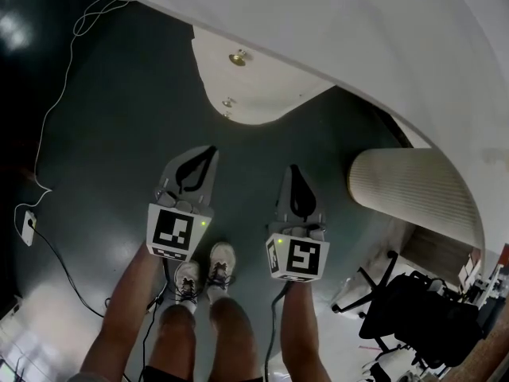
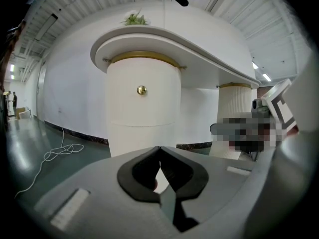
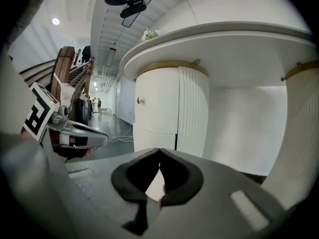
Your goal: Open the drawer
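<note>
Head view finds us standing on the dark floor [image 1: 111, 134], left gripper [image 1: 211, 149] and right gripper [image 1: 293, 168] side by side, fingers [image 2: 142, 173] closed on nothing, short of the brass-knobbed drawer [image 1: 250, 66] beneath the white surface [image 1: 358, 30].

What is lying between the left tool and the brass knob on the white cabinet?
Only bare dark floor, seen in the head view. Nothing stands between the left tool and the brass knob.

Head view steeply downward; both gripper views low, toward one shared cabinet [image 2: 143, 108].
</note>
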`<action>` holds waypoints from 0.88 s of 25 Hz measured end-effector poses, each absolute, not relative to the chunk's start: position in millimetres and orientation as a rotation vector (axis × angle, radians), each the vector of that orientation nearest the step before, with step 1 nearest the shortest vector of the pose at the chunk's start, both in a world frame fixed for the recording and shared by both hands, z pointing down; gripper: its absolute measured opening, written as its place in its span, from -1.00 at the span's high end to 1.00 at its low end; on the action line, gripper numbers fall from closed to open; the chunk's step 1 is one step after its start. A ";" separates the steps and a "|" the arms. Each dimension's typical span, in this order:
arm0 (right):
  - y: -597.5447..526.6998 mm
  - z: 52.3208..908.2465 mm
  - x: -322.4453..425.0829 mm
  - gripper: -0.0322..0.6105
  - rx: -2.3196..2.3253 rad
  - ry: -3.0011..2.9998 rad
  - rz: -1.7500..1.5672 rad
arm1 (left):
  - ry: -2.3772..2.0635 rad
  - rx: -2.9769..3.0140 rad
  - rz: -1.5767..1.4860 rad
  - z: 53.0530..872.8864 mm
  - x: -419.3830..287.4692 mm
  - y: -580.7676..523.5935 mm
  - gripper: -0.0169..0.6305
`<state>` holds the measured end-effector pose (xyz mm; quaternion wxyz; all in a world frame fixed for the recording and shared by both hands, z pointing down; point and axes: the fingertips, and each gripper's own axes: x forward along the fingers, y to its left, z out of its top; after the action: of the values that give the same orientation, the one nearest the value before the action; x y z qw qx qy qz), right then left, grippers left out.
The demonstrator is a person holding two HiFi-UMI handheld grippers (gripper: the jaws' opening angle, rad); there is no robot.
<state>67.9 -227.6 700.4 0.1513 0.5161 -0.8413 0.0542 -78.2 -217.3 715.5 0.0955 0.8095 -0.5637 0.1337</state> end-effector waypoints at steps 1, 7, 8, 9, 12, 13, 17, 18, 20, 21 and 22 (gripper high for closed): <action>-228.5 704.9 68.2 0.89 1.482 -2.415 0.154 | -1.670 2.398 0.398 720.7 -78.4 -218.7 0.91; -235.0 718.5 68.2 0.89 1.489 -2.420 0.148 | -1.676 2.394 0.396 737.6 -79.4 -230.0 0.91; -235.9 719.5 67.8 0.89 1.489 -2.421 0.143 | -1.678 2.397 0.404 739.7 -79.4 -233.1 0.91; -236.7 720.4 67.7 0.89 1.489 -2.422 0.137 | -1.680 2.401 0.412 741.9 -79.3 -236.4 0.91; -238.7 723.0 68.2 0.89 1.492 -2.422 0.120 | -1.677 2.406 0.429 750.8 -78.7 -246.9 0.82; -239.4 723.3 68.8 0.89 1.496 -2.422 0.116 | -1.669 2.403 0.428 754.5 -78.4 -250.8 0.73; -242.8 723.1 69.6 0.89 1.514 -2.421 0.106 | -1.645 2.385 0.419 768.2 -80.1 -267.0 0.52; -244.0 723.6 70.1 0.89 1.515 -2.422 0.103 | -1.646 2.385 0.423 770.7 -79.9 -271.3 0.48; -247.4 725.2 73.2 0.89 1.515 -2.421 0.094 | -1.644 2.383 0.434 776.1 -77.1 -280.8 0.43; -249.7 725.7 75.3 0.89 1.517 -2.420 0.089 | -1.643 2.382 0.443 779.3 -75.4 -285.8 0.40; -252.2 725.9 77.2 0.89 1.522 -2.420 0.086 | -1.644 2.381 0.455 782.9 -74.5 -290.7 0.37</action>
<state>77.2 -252.2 725.9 0.1400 0.5270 -0.8377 0.0298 -74.5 -290.7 782.9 0.1061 0.8083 -0.5582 0.1545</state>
